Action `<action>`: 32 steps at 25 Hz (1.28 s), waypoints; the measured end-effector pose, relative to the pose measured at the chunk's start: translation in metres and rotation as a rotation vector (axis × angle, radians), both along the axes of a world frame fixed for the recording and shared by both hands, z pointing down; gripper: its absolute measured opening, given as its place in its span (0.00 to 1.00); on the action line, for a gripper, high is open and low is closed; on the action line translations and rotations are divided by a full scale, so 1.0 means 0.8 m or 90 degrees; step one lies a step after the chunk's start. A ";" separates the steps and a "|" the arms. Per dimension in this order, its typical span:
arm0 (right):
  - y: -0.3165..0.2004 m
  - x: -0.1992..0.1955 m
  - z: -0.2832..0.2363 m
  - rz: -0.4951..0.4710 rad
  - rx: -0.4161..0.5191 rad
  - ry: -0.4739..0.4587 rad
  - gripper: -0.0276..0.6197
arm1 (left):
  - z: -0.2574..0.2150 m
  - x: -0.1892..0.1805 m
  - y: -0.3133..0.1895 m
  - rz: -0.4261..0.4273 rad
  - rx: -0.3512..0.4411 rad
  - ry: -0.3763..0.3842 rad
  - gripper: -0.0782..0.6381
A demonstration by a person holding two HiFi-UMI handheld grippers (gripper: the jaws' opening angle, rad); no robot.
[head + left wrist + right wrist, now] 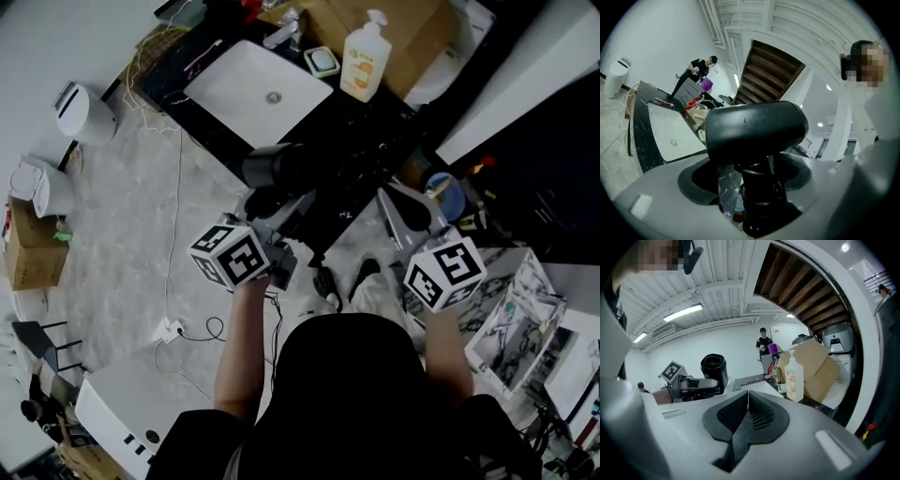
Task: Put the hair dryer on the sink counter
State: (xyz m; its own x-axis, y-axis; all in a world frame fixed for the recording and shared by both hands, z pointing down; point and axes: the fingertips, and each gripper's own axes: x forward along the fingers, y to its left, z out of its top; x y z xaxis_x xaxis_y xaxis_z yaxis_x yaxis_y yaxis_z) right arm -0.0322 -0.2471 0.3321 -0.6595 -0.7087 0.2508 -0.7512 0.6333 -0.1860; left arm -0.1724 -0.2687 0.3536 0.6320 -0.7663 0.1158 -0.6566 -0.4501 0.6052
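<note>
Head view looks down over the person's shoulders at a black counter [367, 129] with a white sink basin [255, 91] set into its left part. A pump soap bottle [366, 62] stands at the far right of the basin, in front of a cardboard box [412, 33].

The left hand-held gripper [286, 214] is clamped on the handle of the black hair dryer [277, 167]. The left gripper view shows the jaws pressed to either side of the handle just below the barrel. The dryer is up in the air at about the counter's near edge, just to the near right of the basin, and it does not look set down yet.

Its barrel lies crosswise to the jaws, with the handle running back toward the person. The open stretch of dark counter lies straight ahead and slightly right of it, between the basin and the bottle.

The right hand-held gripper [405, 212] has its jaws pressed together on nothing. It hangs to the right, near the counter edge and apart from the dryer. The left one carries the load, so my guess is the placing falls to it alone: forward and down, keeping clear of the basin.
</note>
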 end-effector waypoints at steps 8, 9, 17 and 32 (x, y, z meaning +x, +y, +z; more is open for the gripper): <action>-0.022 0.007 0.018 0.016 -0.026 0.001 0.06 | 0.048 0.005 -0.037 0.008 -0.060 -0.054 0.58; -0.024 0.008 0.020 0.016 -0.028 0.000 0.06 | 0.054 0.005 -0.041 0.007 -0.067 -0.061 0.58; -0.041 0.012 0.043 0.020 -0.054 -0.004 0.06 | 0.110 0.005 -0.069 0.015 -0.137 -0.127 0.58; -0.052 0.004 0.089 0.012 -0.102 0.002 0.06 | 0.188 0.024 -0.099 0.039 -0.233 -0.179 0.59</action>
State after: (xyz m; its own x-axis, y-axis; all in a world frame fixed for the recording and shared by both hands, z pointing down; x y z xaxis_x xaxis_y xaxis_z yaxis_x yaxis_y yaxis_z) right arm -0.0286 -0.2890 0.4031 -0.6451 -0.6719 0.3638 -0.7638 0.5807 -0.2817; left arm -0.1529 -0.3476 0.5040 0.5804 -0.6050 0.5451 -0.7965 -0.2826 0.5345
